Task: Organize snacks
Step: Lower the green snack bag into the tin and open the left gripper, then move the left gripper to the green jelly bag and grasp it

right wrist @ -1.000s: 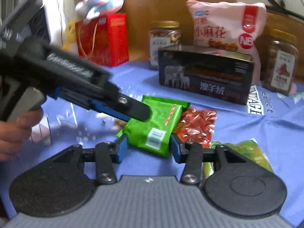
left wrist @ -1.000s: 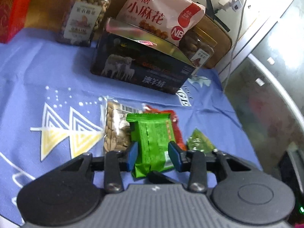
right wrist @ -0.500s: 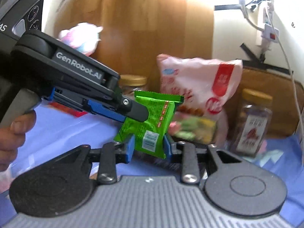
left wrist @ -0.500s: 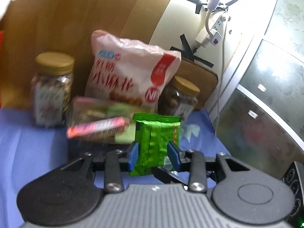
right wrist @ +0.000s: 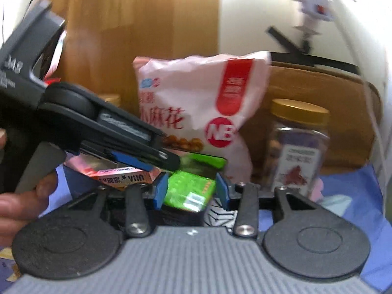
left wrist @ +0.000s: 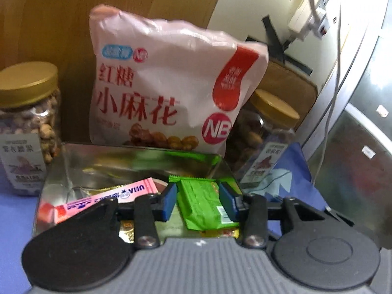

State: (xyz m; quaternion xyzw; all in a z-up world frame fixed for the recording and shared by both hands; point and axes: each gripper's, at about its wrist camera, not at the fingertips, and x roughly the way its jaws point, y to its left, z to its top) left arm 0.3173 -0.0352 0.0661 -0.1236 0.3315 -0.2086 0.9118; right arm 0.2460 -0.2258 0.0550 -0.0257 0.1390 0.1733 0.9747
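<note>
The green snack packet (left wrist: 204, 202) hangs over the open metal tin (left wrist: 61, 171), its long axis running away from the left gripper (left wrist: 201, 199), whose blue jaws are opening. The far one seems to touch the packet's edge, and a gap shows at the near one. The right gripper (right wrist: 191, 192) sits beside it with its own green packet (right wrist: 188, 191) between jaws that are also opening — a gap shows at the right side. The left gripper's body (right wrist: 98, 132) crosses in front of the right one, so the two hands crowd the same drop zone. Inside the tin lies a pink packet (left wrist: 107, 197) and a yellow wrapper, leaving room toward the right wall. Behind stand a large pink snack bag (left wrist: 169, 93) and two gold-lidded nut jars (left wrist: 27, 127) (left wrist: 267, 137) on the blue-clothed tabletop (left wrist: 296, 171) — none blocks the drop.
</note>
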